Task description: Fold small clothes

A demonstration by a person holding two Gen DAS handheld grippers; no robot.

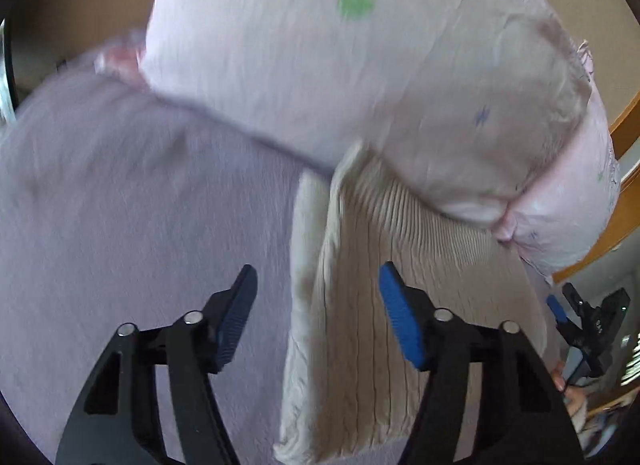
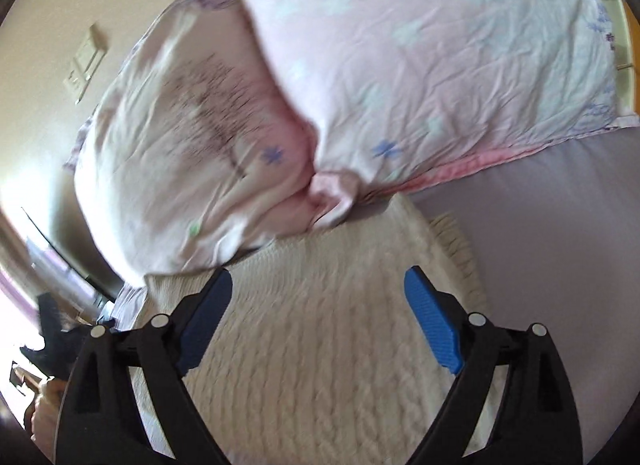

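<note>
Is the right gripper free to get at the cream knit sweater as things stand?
Probably yes. The right gripper is open right above the cream knit sweater, with nothing between them. Only the sweater's far edge looks tucked under the pink pillows.

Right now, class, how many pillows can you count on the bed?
2. One pillow lies at the head of the bed; the other pillow sits beside it, its corner overlapping the cream knit garment. More may be hidden.

Both wrist cameras look forward along their fingers, close above the bed [image 1: 120, 225]. Each view shares the cream knit sweater [image 2: 320, 345] and the pink pillows [image 1: 320, 65].
</note>
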